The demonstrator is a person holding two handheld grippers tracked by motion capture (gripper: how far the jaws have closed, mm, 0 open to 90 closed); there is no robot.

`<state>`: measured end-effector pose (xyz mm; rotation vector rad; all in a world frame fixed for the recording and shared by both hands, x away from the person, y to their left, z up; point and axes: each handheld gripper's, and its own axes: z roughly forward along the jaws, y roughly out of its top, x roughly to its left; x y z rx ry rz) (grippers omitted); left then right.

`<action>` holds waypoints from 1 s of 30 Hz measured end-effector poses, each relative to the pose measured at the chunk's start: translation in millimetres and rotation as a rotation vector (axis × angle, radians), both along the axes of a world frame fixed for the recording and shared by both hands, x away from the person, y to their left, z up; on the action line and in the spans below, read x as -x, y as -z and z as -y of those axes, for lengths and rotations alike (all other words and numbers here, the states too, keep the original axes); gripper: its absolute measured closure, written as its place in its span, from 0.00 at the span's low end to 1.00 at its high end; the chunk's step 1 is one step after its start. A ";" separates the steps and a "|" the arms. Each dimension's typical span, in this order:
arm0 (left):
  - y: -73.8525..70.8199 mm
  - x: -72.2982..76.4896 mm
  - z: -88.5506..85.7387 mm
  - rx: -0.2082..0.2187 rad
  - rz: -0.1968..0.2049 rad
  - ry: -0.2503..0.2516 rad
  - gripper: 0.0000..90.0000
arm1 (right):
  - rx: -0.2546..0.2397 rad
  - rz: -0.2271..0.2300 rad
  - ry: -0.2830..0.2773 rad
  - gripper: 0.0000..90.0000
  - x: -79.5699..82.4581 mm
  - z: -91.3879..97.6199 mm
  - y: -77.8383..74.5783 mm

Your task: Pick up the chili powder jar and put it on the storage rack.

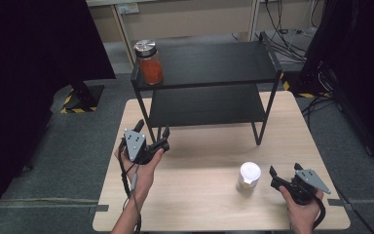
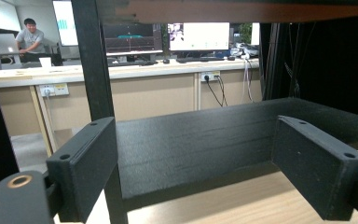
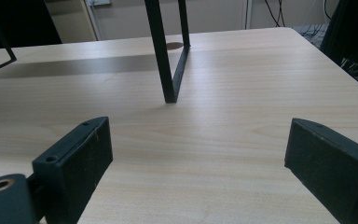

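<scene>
Both grippers empty, jaws apart. Right gripper rests low on the table just right of a small white-lidded jar, nothing between its jaws in its own view, where a shelf leg stands ahead. Left gripper sits at the front-left corner of the black two-tier shelf, facing the lower board. Judged step: pick up the white-lidded jar w/ the right gripper. To do well: swing jaws toward the jar, square to its side, close on the body below the lid, not on the lid rim; lift straight. Keep the left gripper clear of the shelf post. Jar: upright, white round lid, clear body w/ pale/yellowish contents, stands free on the table near the front-right edge. A second jar w/ metal lid and orange-red fill is on the top tier, left corner.
</scene>
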<state>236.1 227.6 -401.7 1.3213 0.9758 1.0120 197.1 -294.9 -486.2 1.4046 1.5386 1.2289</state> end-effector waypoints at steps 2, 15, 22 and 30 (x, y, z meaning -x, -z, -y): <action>2.6 0.8 0.0 0.000 -0.006 0.001 0.15 | 0.000 0.000 0.000 0.08 0.0 0.1 0.1; 24.3 4.5 -0.7 0.011 -0.028 0.015 0.14 | -0.001 0.001 0.000 0.08 0.2 0.0 0.1; 34.0 6.6 -1.0 0.010 -0.042 0.020 0.14 | 0.000 0.001 0.000 0.08 0.3 -0.2 0.1; 43.1 8.4 -1.6 0.014 -0.047 0.024 0.14 | 0.000 0.000 -0.001 0.08 0.2 -0.2 -0.1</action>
